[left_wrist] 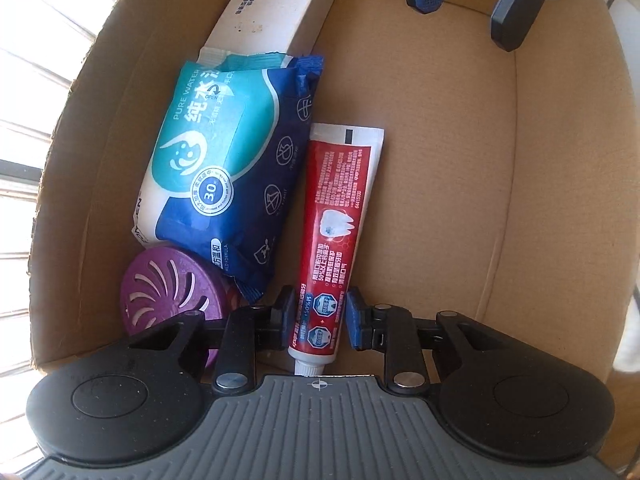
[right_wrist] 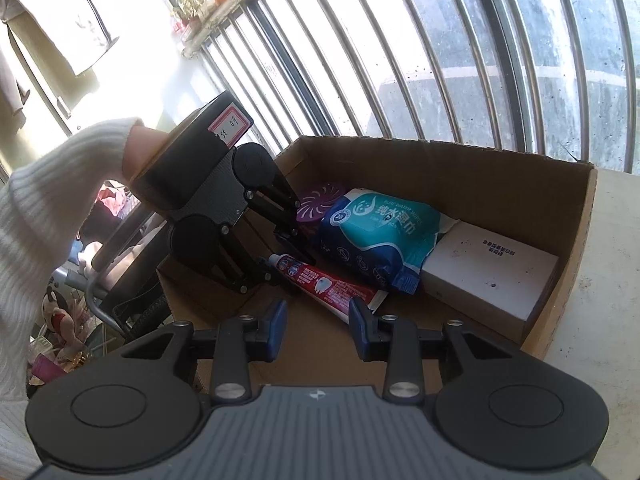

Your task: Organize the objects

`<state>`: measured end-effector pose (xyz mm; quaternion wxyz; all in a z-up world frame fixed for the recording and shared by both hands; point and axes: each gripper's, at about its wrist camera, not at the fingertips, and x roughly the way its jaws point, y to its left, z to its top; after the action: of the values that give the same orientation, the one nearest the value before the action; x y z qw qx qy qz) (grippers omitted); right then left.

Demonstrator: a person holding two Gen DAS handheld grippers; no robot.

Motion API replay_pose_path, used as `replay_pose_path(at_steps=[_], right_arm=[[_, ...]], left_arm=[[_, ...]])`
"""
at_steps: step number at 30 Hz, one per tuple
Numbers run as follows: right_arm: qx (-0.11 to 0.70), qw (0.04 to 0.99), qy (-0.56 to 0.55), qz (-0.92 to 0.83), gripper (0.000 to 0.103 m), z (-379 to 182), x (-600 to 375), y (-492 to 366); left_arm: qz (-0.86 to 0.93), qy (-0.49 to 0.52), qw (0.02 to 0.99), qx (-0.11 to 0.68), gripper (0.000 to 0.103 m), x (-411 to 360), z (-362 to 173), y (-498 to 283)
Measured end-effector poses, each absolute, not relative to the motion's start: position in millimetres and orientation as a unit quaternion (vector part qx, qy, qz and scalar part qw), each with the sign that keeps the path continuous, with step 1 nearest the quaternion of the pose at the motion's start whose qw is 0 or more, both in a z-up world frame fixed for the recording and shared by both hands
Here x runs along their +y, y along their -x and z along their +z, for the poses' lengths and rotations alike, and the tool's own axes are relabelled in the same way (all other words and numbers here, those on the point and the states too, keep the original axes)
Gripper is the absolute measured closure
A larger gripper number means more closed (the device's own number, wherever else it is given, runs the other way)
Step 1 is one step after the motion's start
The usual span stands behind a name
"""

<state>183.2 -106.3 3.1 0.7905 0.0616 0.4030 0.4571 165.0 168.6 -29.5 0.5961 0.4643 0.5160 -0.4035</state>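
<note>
A red-and-white toothpaste tube [left_wrist: 340, 208] lies on the floor of a cardboard box [left_wrist: 520, 200], cap end toward my left gripper [left_wrist: 320, 316]. That gripper points straight down, and its blue pads are shut on the tube near the cap. The right wrist view shows the same grip, with the left gripper [right_wrist: 288, 266] on the tube [right_wrist: 336, 286]. A blue-teal wet-wipes pack [left_wrist: 224, 160] lies left of the tube. A purple slotted disc [left_wrist: 168, 288] and a white carton [left_wrist: 276, 4] are also in the box. My right gripper [right_wrist: 318, 330] hovers over the box's near side, open, with nothing between its fingers.
The box [right_wrist: 480, 176] stands on a pale surface [right_wrist: 608, 280] beside barred windows [right_wrist: 440, 60]. A hand in a white knit sleeve [right_wrist: 60, 200] holds the left gripper. The right half of the box floor is bare. Clutter lies on the floor at the left.
</note>
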Motion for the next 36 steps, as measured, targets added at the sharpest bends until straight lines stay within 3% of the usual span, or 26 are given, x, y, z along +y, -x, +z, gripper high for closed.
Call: replay_pose_path(at_steps=[5,16,23,30,36], right_arm=[[0.402,0.791,-0.052,0.458,0.065,4,-105,-180],[0.41,0.805,-0.025,0.428,0.065,9,-96,-181],[0.417,0.812,0.102,0.396,0.065,27,-45,-201],[0.464,0.748,0.265,0.394,0.066,-4,25,-211],[0.468,0.735,0.292,0.394,0.068,-30,45,-211]], left_arm=[[-0.395,-0.49,0.602,0.492,0.078,172,-28,-159],[-0.34,-0.44,0.659,0.507,0.071,194,-21,-162],[-0.338,-0.456,0.667,0.483,0.071,204,-10,-150],[-0.334,-0.466,0.673,0.468,0.073,215,-9,-148],[-0.333,-0.476,0.68,0.448,0.074,227,-6,-145]])
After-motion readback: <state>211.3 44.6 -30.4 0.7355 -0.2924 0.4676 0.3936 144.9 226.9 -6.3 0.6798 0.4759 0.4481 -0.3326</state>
